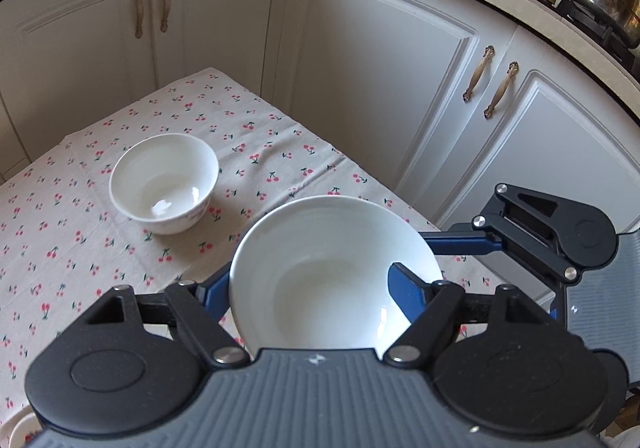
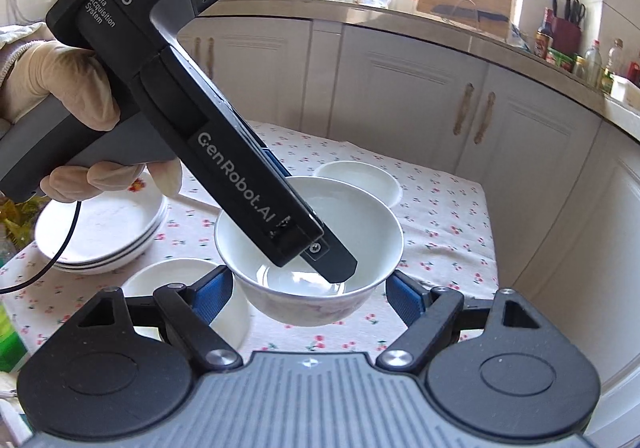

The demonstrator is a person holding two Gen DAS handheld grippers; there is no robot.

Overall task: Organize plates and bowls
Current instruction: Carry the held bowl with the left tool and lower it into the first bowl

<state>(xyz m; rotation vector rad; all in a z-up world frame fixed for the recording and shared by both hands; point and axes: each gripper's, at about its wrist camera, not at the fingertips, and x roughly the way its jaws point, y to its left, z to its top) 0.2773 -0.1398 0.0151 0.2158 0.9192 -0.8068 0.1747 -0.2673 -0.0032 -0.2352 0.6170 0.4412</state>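
1. A glossy white ceramic bowl with a deep round well (image 2: 360, 232) is held above the cherry-print cloth on the table (image 1: 280, 151), near the cloth's edge that faces the white kitchen cabinets (image 1: 380, 59).
2. Its inside is plain white and catches bright highlights. A faint pink floral pattern runs round the lower outer wall, seen in the right wrist view.
3. In the left wrist view the bowl tilts toward the camera and fills the space just ahead of the gripper body.
4. The left gripper (image 1: 310, 280) pinches the bowl's wall: one blue-padded finger is inside the well and the other is outside the rim. A beige-gloved hand (image 2: 60, 87) grips its handle.
5. The right gripper (image 2: 310, 292) brackets the same bowl from outside at a middling spread. Its blue pads (image 2: 218, 288) appear to press on opposite sides of the outer wall.
6. A smaller white bowl (image 1: 164, 183) stands upright on the cloth, apart from the held one.
7. In the right wrist view, a stack of shallow white plates (image 2: 100, 232) sits at the left of the table. One plate shows a small flower print near the gloved fingers.
8. A low white dish (image 2: 360, 179) lies behind the held bowl.
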